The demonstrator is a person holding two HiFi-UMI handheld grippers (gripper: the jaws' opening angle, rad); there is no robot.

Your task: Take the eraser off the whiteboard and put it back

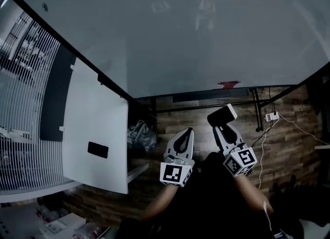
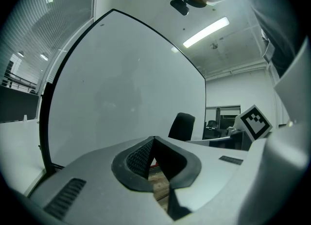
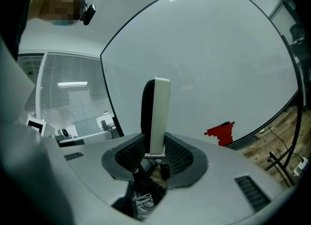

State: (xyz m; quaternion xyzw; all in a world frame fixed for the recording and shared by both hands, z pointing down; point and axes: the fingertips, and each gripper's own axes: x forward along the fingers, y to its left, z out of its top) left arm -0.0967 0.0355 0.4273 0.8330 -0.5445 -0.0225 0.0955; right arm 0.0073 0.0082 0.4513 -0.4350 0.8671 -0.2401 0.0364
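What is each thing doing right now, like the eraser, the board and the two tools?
eraser: held upright, not touching anything else.
right tool: shut on the eraser.
left tool: shut, holding nothing.
whiteboard: mostly blank, with one red mark near its bottom edge.

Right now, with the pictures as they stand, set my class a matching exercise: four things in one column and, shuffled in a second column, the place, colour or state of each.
Things
1. eraser
2. left gripper
3. red mark
4. floor

Place, colour or state
A. brown wood planks
B. jaws together, nothing between them
C. clamped upright in the right gripper
D. on the whiteboard, near its lower edge

Pairs: 1-C, 2-B, 3-D, 4-A
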